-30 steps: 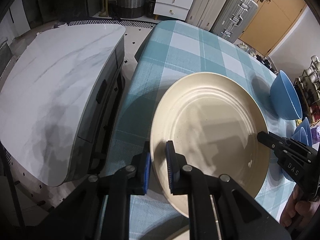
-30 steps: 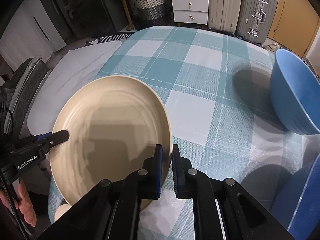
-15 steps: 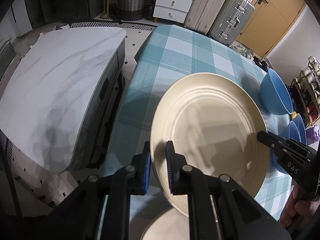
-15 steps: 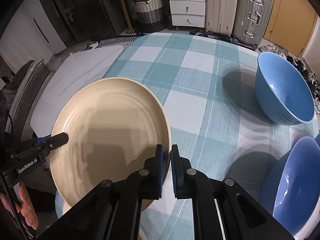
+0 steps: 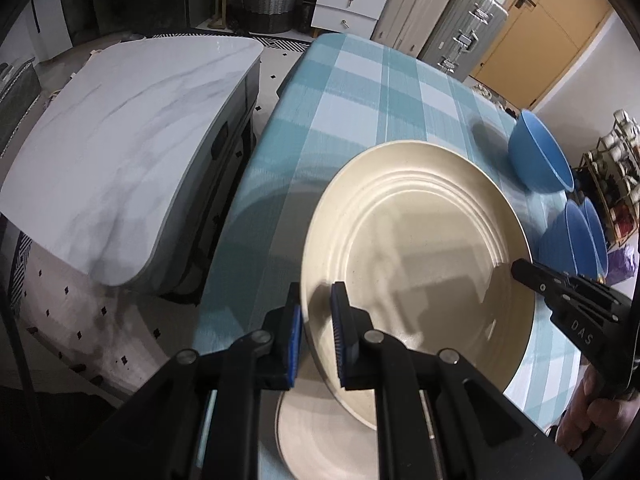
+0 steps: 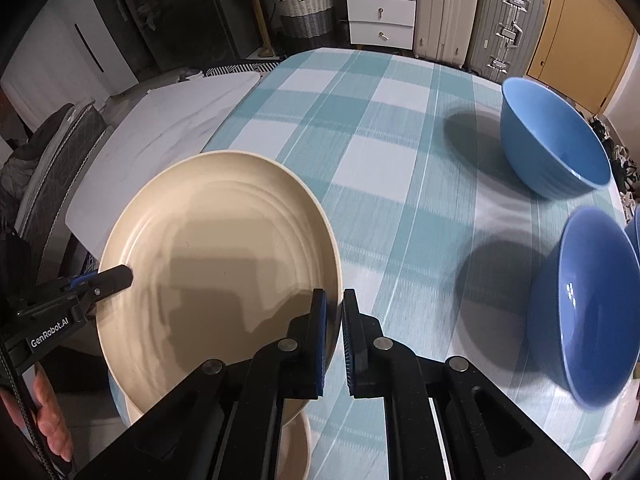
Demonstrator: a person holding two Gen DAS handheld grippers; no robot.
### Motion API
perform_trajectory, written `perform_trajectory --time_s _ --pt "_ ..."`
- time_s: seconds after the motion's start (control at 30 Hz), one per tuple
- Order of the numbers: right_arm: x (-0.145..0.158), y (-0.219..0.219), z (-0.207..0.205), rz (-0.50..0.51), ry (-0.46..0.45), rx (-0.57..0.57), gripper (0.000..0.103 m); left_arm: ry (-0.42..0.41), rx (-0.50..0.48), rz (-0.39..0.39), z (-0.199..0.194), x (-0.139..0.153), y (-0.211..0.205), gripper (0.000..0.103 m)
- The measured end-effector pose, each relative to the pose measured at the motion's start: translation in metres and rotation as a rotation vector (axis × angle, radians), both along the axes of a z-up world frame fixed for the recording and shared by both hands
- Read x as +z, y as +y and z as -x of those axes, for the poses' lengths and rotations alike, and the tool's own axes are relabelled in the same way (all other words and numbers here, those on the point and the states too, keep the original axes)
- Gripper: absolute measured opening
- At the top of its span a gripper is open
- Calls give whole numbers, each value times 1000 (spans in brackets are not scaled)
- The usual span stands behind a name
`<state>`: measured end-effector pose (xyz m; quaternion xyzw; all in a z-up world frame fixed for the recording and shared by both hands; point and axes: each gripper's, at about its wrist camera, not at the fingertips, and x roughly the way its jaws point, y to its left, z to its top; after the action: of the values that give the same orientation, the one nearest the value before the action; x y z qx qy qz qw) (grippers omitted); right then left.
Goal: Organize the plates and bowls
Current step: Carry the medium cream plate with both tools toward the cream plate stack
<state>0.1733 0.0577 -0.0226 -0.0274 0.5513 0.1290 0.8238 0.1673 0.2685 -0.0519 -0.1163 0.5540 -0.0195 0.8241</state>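
Note:
A large cream plate (image 5: 416,252) (image 6: 216,264) is held above the checked table between both grippers. My left gripper (image 5: 316,332) is shut on its left rim. My right gripper (image 6: 335,336) is shut on its right rim; it shows in the left wrist view (image 5: 560,292) too. The left gripper shows in the right wrist view (image 6: 80,296). A second cream plate (image 5: 320,436) (image 6: 296,444) lies on the table below, mostly hidden. Blue bowls stand to the right: a far one (image 6: 556,144) (image 5: 540,156) and a near one (image 6: 592,304) (image 5: 572,240).
The table has a teal and white checked cloth (image 6: 380,132) (image 5: 360,92). A white marble side table (image 5: 120,132) stands to the left across a gap. Suitcases (image 6: 480,12) and white drawers (image 6: 380,8) stand behind. A rack (image 5: 616,184) is at the right.
Both grippers have lifted the cream plate higher and drawn back. The second plate underneath and more of the blue bowls have come into view.

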Motion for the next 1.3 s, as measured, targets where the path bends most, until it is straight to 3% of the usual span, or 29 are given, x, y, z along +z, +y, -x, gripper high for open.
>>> perform_trajectory --time_s 0.43,1.0,1.3 --pt "-15 -2 49 19 22 -7 8 17 24 8 51 -12 -3 11" --pt "-35 12 96 108 20 67 9 14 -24 -145 95 -26 -18 14" --pt "-35 17 106 160 4 117 9 13 -44 -177 102 -32 -19 15"
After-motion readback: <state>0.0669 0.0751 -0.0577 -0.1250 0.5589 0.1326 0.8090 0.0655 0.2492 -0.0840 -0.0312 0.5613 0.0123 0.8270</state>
